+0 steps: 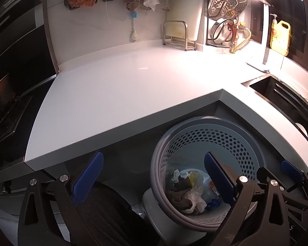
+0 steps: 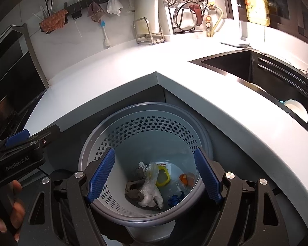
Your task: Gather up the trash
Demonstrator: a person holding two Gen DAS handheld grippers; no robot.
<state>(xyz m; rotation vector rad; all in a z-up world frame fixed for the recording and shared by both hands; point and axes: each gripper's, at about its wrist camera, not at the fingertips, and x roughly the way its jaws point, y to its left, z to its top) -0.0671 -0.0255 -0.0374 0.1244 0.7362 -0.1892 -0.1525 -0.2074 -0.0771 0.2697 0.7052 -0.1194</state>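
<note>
Claws first: the right claw (image 2: 154, 176) with its blue ribbed pads (image 2: 101, 174) is spread wide and holds nothing. It hangs over the round grey plastic bin with holes in its wall (image 2: 154, 127), low in the middle of the right wrist picture. The left claw (image 1: 152, 178) is spread wide too, and it holds nothing. One of its pads is over the bin's left rim, the other off to the left over the dark floor.

Down at the bottom of the bin lies the trash: a crumpled clear plastic bag (image 2: 151, 186), a dark brown rag (image 2: 133, 192), a yellow ring-shaped piece (image 2: 163, 177), a small orange scrap (image 2: 183, 178) and a blue scrap (image 2: 175, 198). They lie close together.

The bin sits in the inner corner of the white shiny counter (image 2: 117, 69). A black sink (image 2: 236, 63) is at the right. A yellow soap jug with a pump (image 2: 256, 8) stands at the upper right.
</note>
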